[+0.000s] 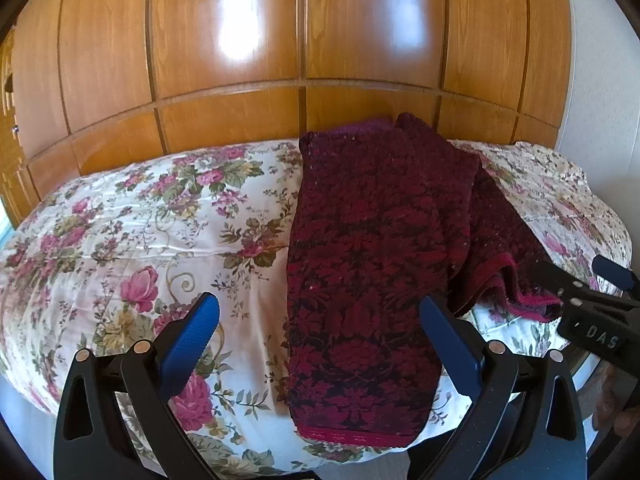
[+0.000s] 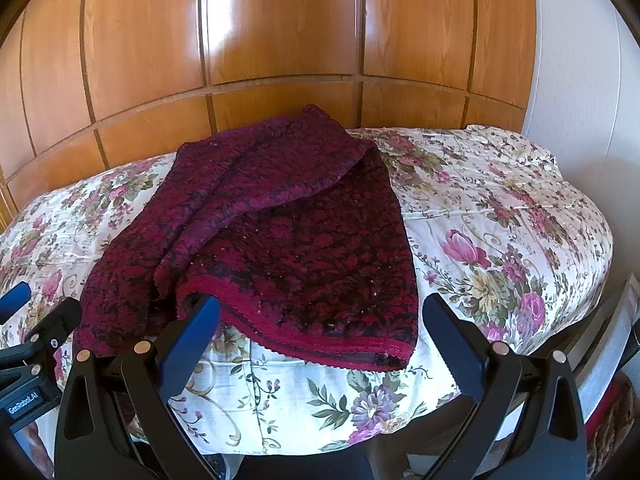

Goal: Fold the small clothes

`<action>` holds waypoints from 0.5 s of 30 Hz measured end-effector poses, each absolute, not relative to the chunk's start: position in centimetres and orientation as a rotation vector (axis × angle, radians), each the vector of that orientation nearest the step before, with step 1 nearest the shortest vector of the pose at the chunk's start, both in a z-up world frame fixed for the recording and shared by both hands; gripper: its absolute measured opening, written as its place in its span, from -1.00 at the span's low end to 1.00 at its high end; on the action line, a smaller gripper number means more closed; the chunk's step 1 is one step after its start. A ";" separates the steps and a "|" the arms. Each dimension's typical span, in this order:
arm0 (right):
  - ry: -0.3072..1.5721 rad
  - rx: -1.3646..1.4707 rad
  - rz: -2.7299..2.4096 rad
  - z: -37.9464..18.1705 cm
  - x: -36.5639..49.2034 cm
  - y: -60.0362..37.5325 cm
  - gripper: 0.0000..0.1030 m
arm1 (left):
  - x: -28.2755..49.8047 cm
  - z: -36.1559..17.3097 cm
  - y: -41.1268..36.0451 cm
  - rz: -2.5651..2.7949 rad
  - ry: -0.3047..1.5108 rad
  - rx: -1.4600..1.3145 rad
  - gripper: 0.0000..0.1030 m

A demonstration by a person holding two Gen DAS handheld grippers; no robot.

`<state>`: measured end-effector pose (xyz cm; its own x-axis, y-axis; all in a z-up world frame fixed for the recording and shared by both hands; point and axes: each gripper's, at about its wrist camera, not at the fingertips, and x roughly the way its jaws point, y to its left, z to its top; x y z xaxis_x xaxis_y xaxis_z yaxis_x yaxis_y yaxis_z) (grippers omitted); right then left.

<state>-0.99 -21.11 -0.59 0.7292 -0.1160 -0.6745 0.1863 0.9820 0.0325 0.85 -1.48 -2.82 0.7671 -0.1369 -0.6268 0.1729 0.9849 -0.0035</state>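
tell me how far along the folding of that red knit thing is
Partly done: the dark red knit garment lies on the floral bedspread with one side already lapped over itself. Nothing is in hand; left tongs and right tongs are both open. Left: squaring it into a tidy fold.

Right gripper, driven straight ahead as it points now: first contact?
Probably the dark red knit garment: its red hem edge lies between the open jaws of the right gripper, on the floral bedspread. Depth unclear.
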 end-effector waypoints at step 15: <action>0.770 0.267 -0.003 -0.3 3.3 -22.6 0.84 | 0.9 -5.4 -3.6 -0.402 0.774 0.128 0.79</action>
<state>3.25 -22.60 -0.33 0.7199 0.0943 -0.6876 0.0998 0.9664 0.2370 0.95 -3.61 -5.39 0.6434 -0.3058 -0.7018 0.3987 0.9165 -0.0339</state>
